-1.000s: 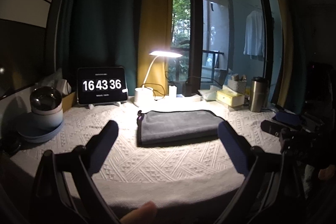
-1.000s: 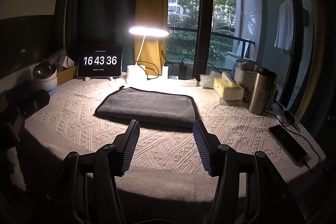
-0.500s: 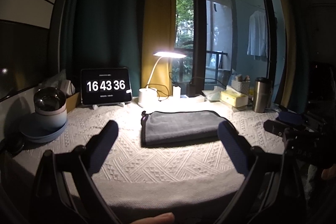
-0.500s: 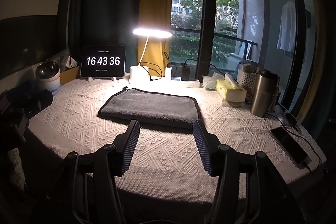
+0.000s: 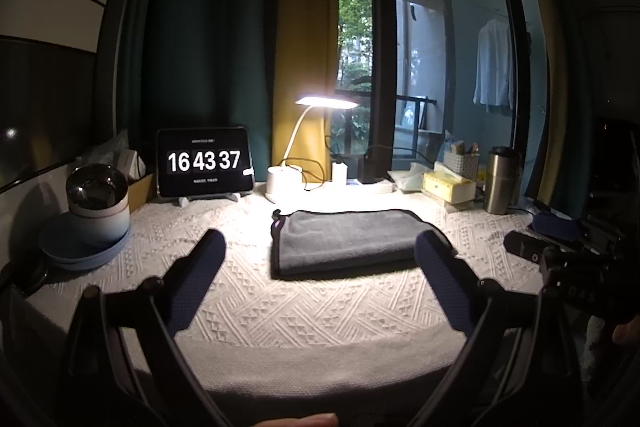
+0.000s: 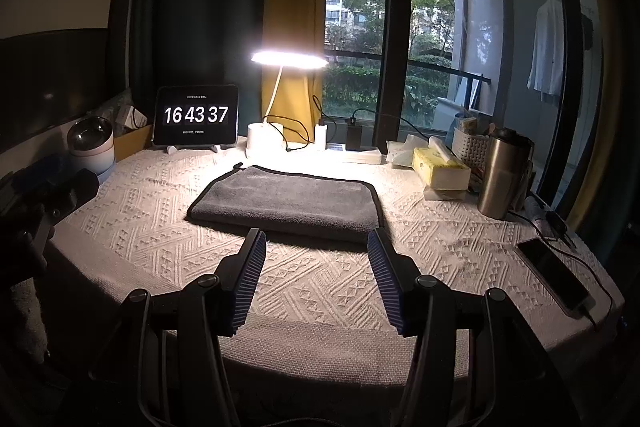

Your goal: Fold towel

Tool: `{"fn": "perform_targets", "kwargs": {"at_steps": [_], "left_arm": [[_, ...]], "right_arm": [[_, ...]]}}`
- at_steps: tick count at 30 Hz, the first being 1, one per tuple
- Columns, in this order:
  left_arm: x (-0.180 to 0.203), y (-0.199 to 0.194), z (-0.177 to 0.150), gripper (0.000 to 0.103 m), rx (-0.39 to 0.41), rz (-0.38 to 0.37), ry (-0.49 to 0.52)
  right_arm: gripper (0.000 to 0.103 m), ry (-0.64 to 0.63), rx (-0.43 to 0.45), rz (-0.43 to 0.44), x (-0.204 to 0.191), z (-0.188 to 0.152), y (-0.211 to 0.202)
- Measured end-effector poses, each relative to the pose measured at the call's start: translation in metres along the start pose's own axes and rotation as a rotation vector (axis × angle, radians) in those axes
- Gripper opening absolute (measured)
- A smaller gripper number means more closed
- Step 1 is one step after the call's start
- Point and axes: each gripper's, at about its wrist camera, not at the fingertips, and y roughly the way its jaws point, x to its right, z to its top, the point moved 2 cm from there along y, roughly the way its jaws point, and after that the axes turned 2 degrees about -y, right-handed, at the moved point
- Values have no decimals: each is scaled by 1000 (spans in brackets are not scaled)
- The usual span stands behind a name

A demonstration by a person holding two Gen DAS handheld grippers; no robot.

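Note:
A grey towel [image 5: 352, 239] with a dark edging lies folded into a flat rectangle in the middle of the white textured tablecloth [image 5: 304, 311]; it also shows in the right wrist view [image 6: 288, 201]. My left gripper [image 5: 320, 259] is open and empty, held back over the table's near edge, short of the towel. My right gripper [image 6: 316, 253] is open and empty, its fingertips just short of the towel's near edge. The right gripper shows at the right of the left wrist view [image 5: 568, 247].
A lit desk lamp [image 6: 280, 95] and a tablet clock [image 6: 196, 117] stand at the back. Stacked bowls [image 5: 90, 219] sit at the left. A tissue box [image 6: 440, 169], steel tumbler [image 6: 502, 179], basket and phone [image 6: 554, 265] sit at the right.
Both grippers have drawn back and risen slightly from the towel. The towel has not moved. The clock went from 36 to 37.

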Motion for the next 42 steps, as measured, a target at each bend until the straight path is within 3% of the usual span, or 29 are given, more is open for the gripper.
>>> {"fn": "perform_targets", "kwargs": {"at_steps": [42], "left_arm": [[-3, 4, 3, 97, -4, 9, -12]], "right_arm": [[56, -3, -1, 7, -1, 3, 1]]}}
